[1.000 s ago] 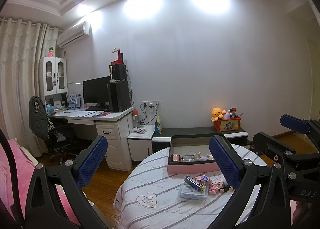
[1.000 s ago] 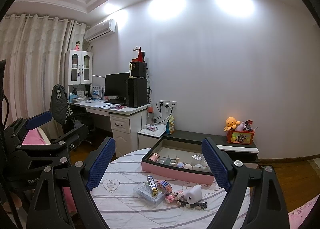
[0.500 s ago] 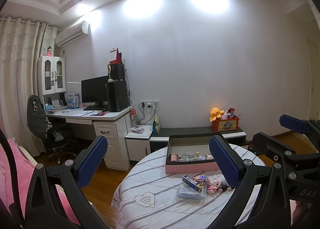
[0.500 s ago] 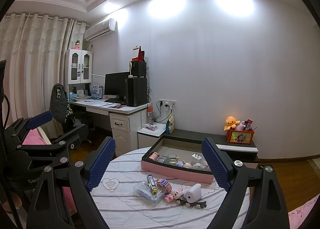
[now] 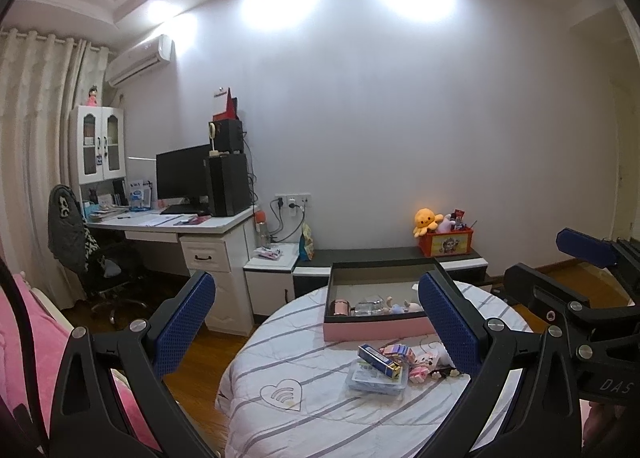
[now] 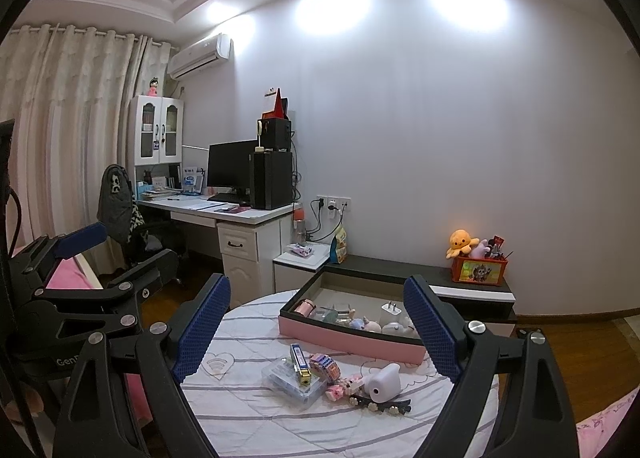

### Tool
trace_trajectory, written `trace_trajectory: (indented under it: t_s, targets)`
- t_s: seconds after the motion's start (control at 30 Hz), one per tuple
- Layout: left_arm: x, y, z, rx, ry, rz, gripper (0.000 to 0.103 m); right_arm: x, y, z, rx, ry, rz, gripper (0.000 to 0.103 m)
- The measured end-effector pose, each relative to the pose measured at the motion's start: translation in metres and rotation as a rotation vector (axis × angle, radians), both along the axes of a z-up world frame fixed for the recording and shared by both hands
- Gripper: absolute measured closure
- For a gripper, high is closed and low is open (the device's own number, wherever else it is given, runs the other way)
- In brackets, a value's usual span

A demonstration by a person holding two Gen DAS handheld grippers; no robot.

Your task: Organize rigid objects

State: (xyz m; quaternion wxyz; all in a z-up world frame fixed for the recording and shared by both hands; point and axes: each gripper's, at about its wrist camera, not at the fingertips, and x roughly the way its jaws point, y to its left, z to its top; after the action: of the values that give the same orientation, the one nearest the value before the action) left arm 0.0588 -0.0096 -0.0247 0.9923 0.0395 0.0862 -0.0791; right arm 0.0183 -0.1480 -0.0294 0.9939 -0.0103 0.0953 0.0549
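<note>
**Trainee:** Where do things stand from your seat?

**Operator:** I have both tools held back from the round table (image 6: 256, 414), pointing nearly level with a slight dip. The right gripper (image 6: 316, 334) is released, jaws wide with nothing between them. The left gripper (image 5: 316, 330) looks the same in its own view: blue pads spread, empty.

**Trainee:** And the objects?

**Operator:** The loose ones sit in a cluster on the striped cloth, just near of the pink tray (image 6: 352, 338). I see a clear plastic case (image 6: 292, 380) with a blue-and-gold bar (image 6: 300, 362) lying on top, some small pink block toys (image 6: 326, 368) touching it on the right, a white rounded device (image 6: 384, 380), and a dark hair clip (image 6: 380, 406) nearest me. The tray already holds a pink roll, a white plug and a few small figures.

**Trainee:** So what is the step?

**Operator:** I judge it is the approach — nothing is picked yet. I would tip the right tool further down before closing in, since the near-level aim will not let the pads straddle anything lying flat. I would start with the white device: it stands proud and clear on its right side. The bar may slide off the case if nudged, so I would lift it straight — not drag it.
</note>
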Motion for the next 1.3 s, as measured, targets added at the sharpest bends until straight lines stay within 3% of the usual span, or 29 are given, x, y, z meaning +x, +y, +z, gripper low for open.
trace_trajectory:
  t_s: [0.27,0.53,0.87,1.3]
  targets:
    - [0.021,-0.026,-0.02,0.04,0.051,-0.027,0.0,0.014,-0.019,-0.02,0.038,0.033,-0.008,0.013]
    - [0.075,-0.065,-0.079,0.12,0.238,-0.082,0.0,0.052,-0.056,-0.074,0.085,0.181,-0.053,0.013]
    - [0.137,-0.086,-0.144,0.127,0.455,-0.067,0.0,0.104,-0.077,-0.148,0.117,0.383,-0.086,0.013]
    - [0.194,-0.085,-0.18,0.051,0.623,-0.03,0.008,0.154,-0.1,-0.179,0.147,0.502,-0.124,0.013]
